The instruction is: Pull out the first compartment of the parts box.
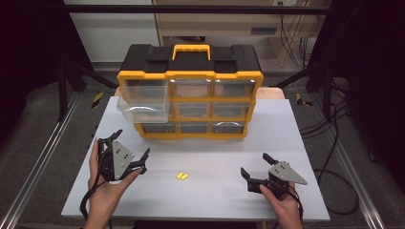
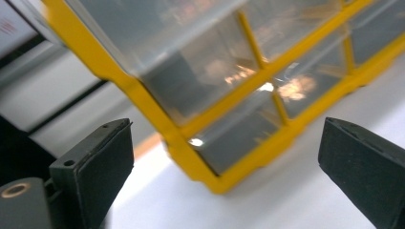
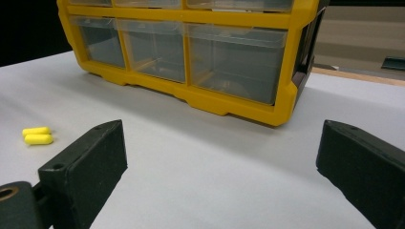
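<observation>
High view: the clear plastic drawer (image 1: 143, 106) stands pulled out, two small yellow earplugs (image 1: 182, 176) lie unpicked on the grey table (image 1: 215, 191), and the left gripper (image 1: 130, 145) and right gripper (image 1: 254, 164) are wide open, empty.

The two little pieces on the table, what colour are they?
Bright yellow pieces; the right gripper view shows them best.

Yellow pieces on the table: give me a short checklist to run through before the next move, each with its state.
1. Two yellow pieces lie free on the table: ok.
2. Left claw open, nothing between its jaws: ok.
3. Right claw open and empty: ok.
4. Top-left drawer of the organizer pulled out: ok.
5. Drawer holds nothing: cannot tell.
</observation>
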The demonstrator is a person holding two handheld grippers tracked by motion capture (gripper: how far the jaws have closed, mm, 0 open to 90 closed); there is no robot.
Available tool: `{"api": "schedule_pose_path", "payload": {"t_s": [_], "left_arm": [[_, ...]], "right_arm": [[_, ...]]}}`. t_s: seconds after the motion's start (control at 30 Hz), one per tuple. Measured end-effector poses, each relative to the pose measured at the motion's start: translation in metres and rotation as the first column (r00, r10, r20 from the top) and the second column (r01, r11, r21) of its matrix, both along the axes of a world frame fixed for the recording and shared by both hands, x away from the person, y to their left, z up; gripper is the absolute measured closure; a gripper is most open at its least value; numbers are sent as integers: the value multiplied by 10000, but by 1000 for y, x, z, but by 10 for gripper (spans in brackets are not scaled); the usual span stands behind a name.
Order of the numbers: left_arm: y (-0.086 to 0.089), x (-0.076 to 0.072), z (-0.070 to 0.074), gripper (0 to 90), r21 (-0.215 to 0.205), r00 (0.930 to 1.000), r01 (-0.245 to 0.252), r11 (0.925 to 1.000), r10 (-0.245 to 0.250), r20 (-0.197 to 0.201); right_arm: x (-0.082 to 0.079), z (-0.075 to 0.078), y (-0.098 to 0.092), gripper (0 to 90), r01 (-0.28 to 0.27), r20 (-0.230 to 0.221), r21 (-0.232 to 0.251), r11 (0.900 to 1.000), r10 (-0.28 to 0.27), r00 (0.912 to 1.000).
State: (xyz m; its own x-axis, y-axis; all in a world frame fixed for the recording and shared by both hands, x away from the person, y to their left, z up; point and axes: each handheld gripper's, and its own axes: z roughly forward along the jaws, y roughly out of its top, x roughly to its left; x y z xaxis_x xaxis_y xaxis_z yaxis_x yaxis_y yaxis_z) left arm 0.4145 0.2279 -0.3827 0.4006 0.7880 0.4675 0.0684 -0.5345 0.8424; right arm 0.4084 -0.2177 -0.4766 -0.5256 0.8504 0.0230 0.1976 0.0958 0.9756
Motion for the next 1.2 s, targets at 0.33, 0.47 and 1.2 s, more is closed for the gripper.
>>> {"api": "schedule_pose_path", "payload": {"t_s": [0.33, 0.47, 1.2], "left_arm": [[-10, 9, -20, 56, -675, 9793, 891, 9937, -998, -1762], [-17, 9, -27, 45, -785, 9675, 1139, 9904, -1285, -2178], [-43, 13, -55, 42, -1801, 8965, 2059, 9619, -2592, -3594]], "right_arm": [[0, 0, 0, 34, 1, -50, 9, 10000, -1, 10000], [0, 0, -1, 34, 7, -13, 6, 10000, -7, 10000], [0, 1, -2, 21, -79, 151, -164, 9998, 81, 9999]]}}
